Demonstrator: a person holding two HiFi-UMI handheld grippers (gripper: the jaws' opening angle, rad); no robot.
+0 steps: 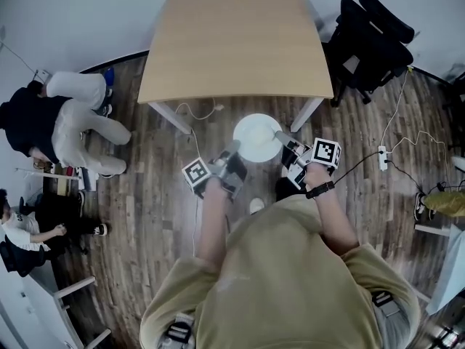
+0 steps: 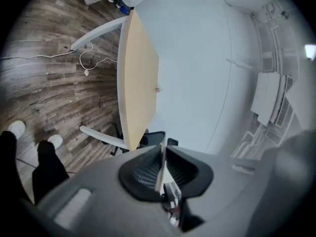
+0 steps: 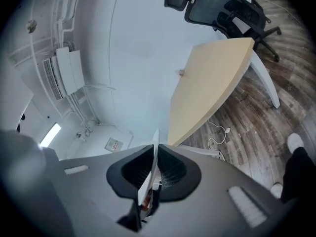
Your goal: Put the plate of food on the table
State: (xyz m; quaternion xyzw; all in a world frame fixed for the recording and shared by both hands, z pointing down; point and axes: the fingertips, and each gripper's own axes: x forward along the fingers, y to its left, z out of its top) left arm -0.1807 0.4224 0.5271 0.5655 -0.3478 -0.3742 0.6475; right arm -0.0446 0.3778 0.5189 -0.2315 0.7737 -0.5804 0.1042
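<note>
A white round plate [image 1: 257,137] hangs in the air in front of me, just short of the near edge of the light wooden table [image 1: 232,38]. My left gripper [image 1: 234,151] is shut on the plate's left rim and my right gripper [image 1: 282,137] is shut on its right rim. In the left gripper view the thin plate rim [image 2: 161,162] stands edge-on between the dark pads. The right gripper view shows the plate rim [image 3: 152,169] pinched the same way, with something reddish low between the pads. The table top [image 3: 210,90] lies bare beyond.
A black office chair [image 1: 367,38] stands right of the table. White cables and a power strip [image 1: 383,158] lie on the wooden floor. Two people [image 1: 62,118] crouch at the left. White table legs [image 1: 169,117] slant down at the near corners.
</note>
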